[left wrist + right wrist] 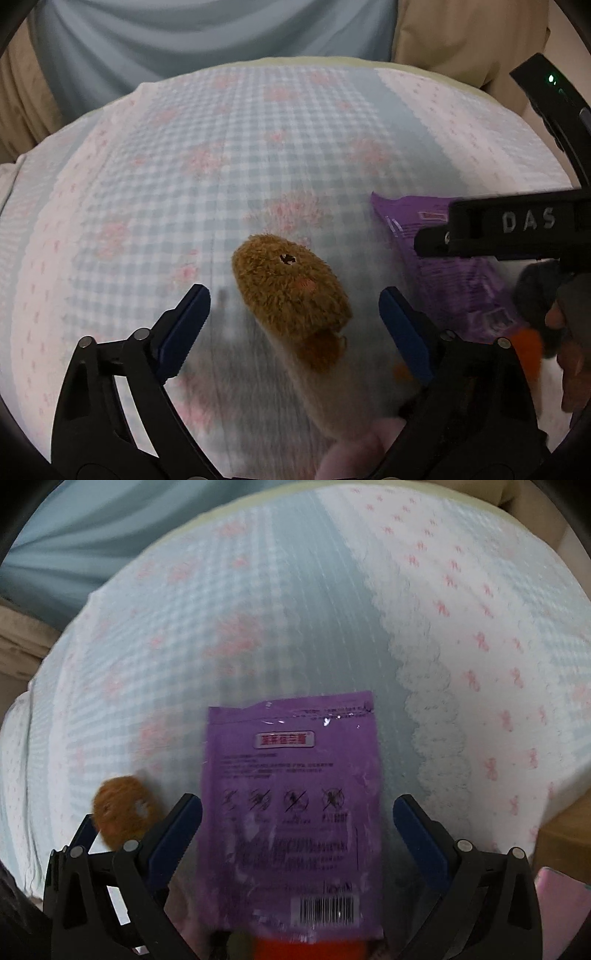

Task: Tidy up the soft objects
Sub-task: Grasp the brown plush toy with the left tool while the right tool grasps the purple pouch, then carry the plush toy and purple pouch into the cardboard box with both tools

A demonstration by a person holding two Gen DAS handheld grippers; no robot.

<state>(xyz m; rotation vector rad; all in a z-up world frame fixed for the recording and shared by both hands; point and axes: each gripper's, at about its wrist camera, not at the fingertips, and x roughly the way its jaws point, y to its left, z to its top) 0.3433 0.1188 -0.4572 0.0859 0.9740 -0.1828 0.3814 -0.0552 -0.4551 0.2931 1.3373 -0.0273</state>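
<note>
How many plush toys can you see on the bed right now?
1 clearly: the brown plush between the open left gripper's fingers. Blurred pink and dark-orange shapes at the near edge may be more.

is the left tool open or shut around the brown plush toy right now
Open. The left tool has its blue fingers spread wide on both sides of the brown plush toy, neither visibly touching it.

A fuzzy brown plush toy (291, 284) with a small dark stitched mark and a pink blush patch is seen lying tilted on the checked bedding, its pale lower part blurred. Just to its right, a flat purple plastic packet (291, 805) is laid printed side up, barcode at the near end, top edge a bit crinkled.
</note>
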